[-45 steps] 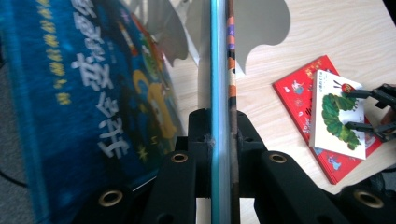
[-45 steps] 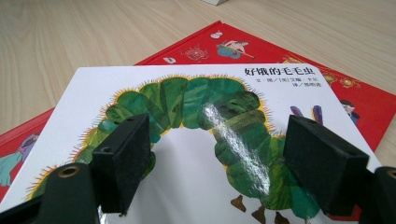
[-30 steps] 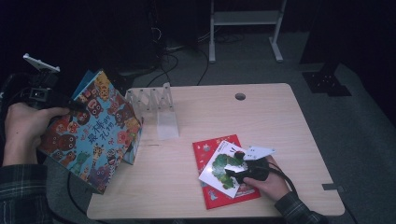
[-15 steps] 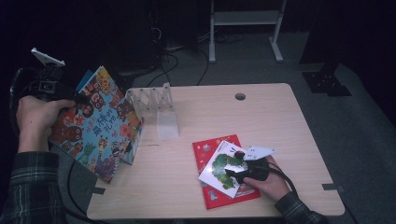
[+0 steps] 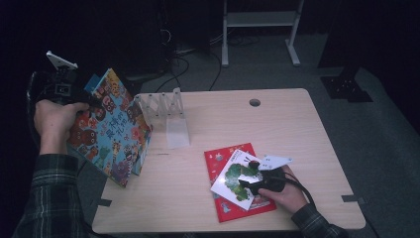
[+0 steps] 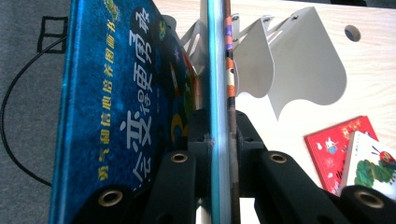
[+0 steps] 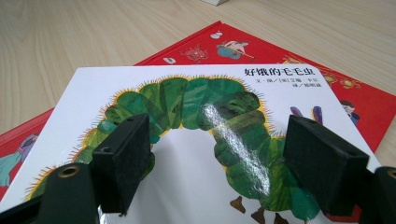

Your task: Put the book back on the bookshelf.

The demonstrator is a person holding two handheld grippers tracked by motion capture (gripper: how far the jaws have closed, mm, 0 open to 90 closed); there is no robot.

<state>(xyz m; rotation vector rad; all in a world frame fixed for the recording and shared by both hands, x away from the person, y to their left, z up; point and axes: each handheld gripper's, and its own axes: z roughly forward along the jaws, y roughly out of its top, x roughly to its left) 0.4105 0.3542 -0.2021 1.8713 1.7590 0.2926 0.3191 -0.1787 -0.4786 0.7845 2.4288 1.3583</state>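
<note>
Left gripper view shows my left gripper (image 6: 219, 140) clamped on the colourful owl picture book (image 5: 111, 129), spine upright; the white slotted wire book rack (image 5: 166, 111) lies at two o'clock. My right gripper (image 7: 217, 154) gapes over the white caterpillar book (image 7: 205, 154).

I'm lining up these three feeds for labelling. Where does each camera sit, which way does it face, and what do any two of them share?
High view: above the person's side, looking forward and down on the table; both forearms and hands show, left gripper and right gripper.
Left gripper view: rides the left gripper, looking along jaws shut on the blue picture book toward the white rack.
Right gripper view: rides the right gripper, jaws open over the caterpillar book.
Shared: high and left gripper views both show the rack and the red book.
</note>
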